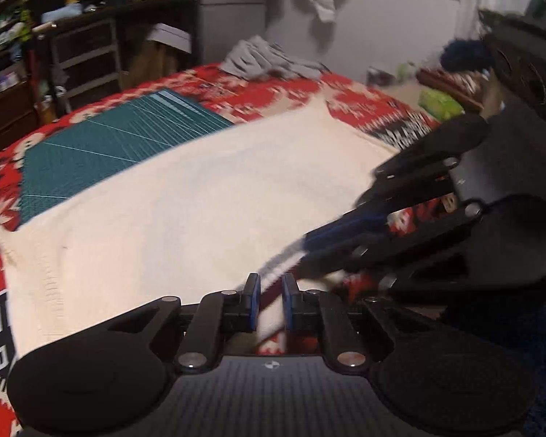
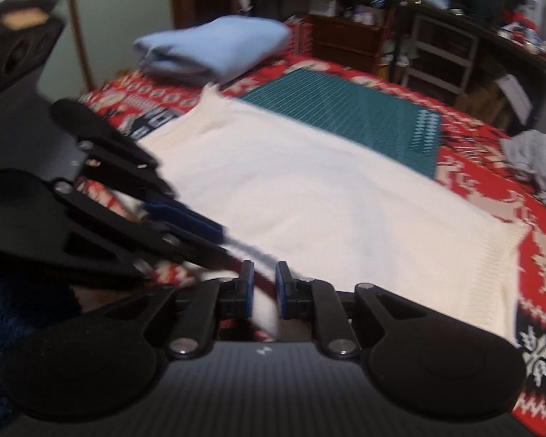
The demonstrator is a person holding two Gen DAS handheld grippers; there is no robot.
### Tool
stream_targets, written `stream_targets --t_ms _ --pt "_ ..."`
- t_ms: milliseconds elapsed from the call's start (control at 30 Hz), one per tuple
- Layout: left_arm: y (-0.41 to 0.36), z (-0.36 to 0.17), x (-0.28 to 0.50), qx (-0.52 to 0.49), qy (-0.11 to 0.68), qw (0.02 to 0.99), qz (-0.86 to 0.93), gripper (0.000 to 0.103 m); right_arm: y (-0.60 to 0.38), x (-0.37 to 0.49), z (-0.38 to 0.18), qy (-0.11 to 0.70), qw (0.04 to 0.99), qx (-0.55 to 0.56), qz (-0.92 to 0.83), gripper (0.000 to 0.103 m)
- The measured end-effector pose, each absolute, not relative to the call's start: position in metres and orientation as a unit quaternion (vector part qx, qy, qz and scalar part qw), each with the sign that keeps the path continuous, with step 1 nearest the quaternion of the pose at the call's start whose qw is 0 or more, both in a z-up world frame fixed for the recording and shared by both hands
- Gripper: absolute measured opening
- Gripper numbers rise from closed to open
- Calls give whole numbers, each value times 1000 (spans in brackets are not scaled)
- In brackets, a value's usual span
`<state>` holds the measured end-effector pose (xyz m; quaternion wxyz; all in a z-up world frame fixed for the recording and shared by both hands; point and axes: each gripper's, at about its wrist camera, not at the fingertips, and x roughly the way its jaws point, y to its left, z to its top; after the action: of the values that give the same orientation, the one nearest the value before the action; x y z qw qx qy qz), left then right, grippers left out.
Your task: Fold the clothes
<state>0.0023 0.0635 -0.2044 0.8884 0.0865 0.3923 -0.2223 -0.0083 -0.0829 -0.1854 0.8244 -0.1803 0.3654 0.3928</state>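
Cream knitted sweater (image 1: 200,211) lay flat on the red patterned blanket (image 1: 364,105), partly over a green cutting mat (image 1: 120,138). Left gripper (image 1: 271,302) and right gripper (image 2: 265,291), side by side, each nearly closed, pinching the near edge. Garment stretched away ahead of both.

cream sweater (image 1: 185,196) knit cloth, ribbed hem; green mat (image 2: 349,109) smooth, probably plastic.
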Motion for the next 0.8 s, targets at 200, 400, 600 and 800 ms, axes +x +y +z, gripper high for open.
stream_targets --t_ms 200,400,600,800 --pt "62 -205 -8 118 391 885 -222 10 -83 -23 -186 365 815 -198 404 13" --pt "83 -195 -9 68 389 897 -199 10 -115 -5 -177 375 843 -135 361 13" --pt "118 -198 -1 -4 403 902 -152 10 -144 7 -183 388 859 -118 313 14" --pt "148 -201 -14 -78 407 900 -137 10 -167 -1 -185 398 859 -85 309 14"
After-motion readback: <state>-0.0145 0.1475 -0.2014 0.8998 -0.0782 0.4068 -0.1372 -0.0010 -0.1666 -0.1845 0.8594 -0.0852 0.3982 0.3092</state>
